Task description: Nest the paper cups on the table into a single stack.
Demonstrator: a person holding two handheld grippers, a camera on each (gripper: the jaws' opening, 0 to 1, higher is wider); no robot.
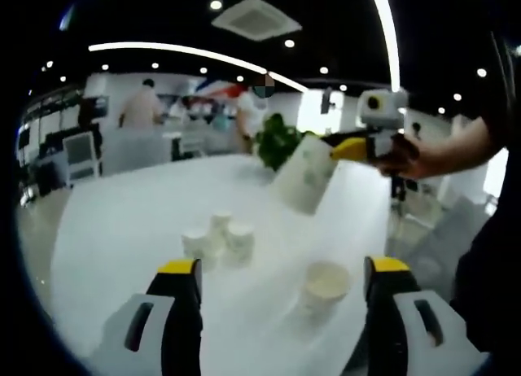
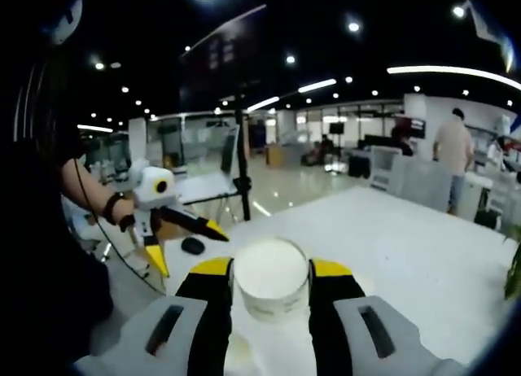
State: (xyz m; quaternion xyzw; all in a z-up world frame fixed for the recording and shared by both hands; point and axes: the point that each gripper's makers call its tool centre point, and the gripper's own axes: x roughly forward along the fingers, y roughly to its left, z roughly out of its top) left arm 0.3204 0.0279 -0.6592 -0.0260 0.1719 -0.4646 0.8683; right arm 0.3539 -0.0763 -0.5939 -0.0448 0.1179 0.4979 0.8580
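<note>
My right gripper (image 2: 271, 268) is shut on a white paper cup (image 2: 271, 282), whose open mouth faces the camera. The left gripper view shows that cup (image 1: 305, 174) tilted in the air above the far side of the white table (image 1: 130, 221), with the right gripper (image 1: 350, 150) on its rim. My left gripper (image 1: 283, 270) stands open over the table's near side, with nothing between its jaws. A cluster of small upturned cups (image 1: 218, 238) sits ahead of its left jaw. One upright cup (image 1: 326, 285) stands by its right jaw. The left gripper (image 2: 186, 251) also appears open at the left of the right gripper view.
A green plant (image 1: 277, 140) stands at the far end of the table. People stand at counters beyond it. A tripod pole (image 2: 242, 164) rises off the table's edge. A small dark object (image 2: 194, 245) lies near the table corner (image 2: 175, 254).
</note>
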